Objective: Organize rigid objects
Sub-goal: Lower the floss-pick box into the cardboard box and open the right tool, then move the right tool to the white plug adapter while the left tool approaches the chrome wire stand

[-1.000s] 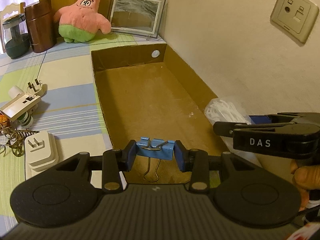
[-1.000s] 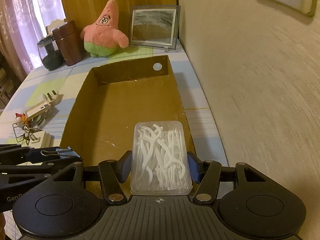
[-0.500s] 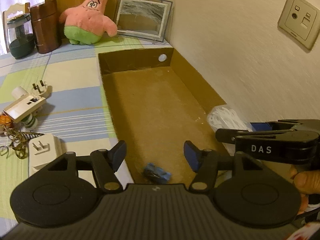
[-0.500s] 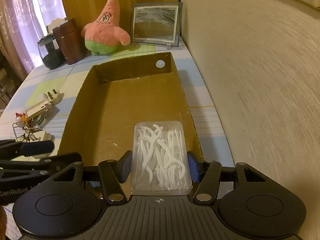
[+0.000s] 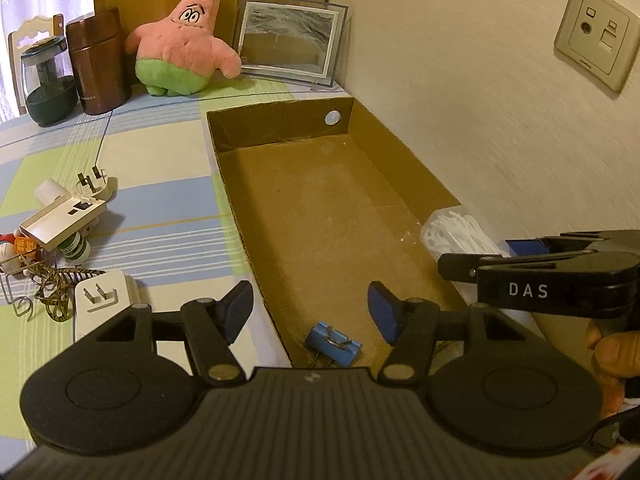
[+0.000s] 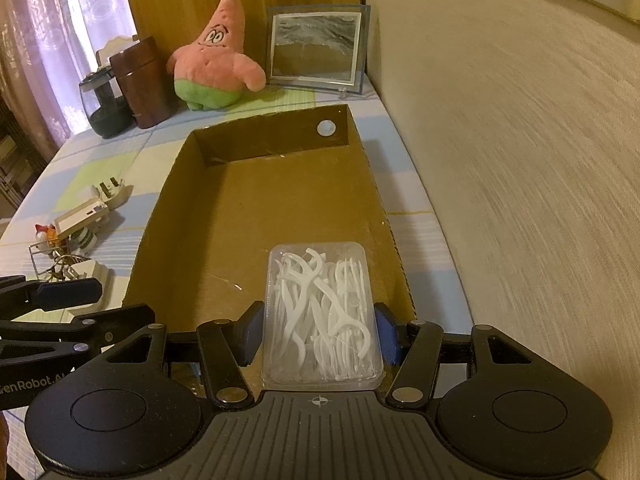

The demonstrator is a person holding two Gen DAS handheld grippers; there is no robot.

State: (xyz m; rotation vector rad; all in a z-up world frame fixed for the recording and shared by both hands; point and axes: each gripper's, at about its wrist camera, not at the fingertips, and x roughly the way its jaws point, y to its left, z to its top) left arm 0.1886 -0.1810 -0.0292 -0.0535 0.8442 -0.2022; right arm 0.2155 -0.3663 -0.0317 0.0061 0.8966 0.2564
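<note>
The right gripper (image 6: 318,334) pinched a clear floss-pick case (image 6: 322,316) by its long sides, over the near end of the cardboard box (image 5: 404,168). It looked light, stiff and slick, so those flat sides were probably the safest hold. A second earlier the left gripper (image 5: 310,312) had clamped the blue binder clip (image 5: 333,343); now its fingers were spread, the clip lying on the box floor.

Home rm: plush star toy (image 5: 182,40), framed pic (image 5: 289,42), patchwork tablecloth (image 5: 160,208).
</note>
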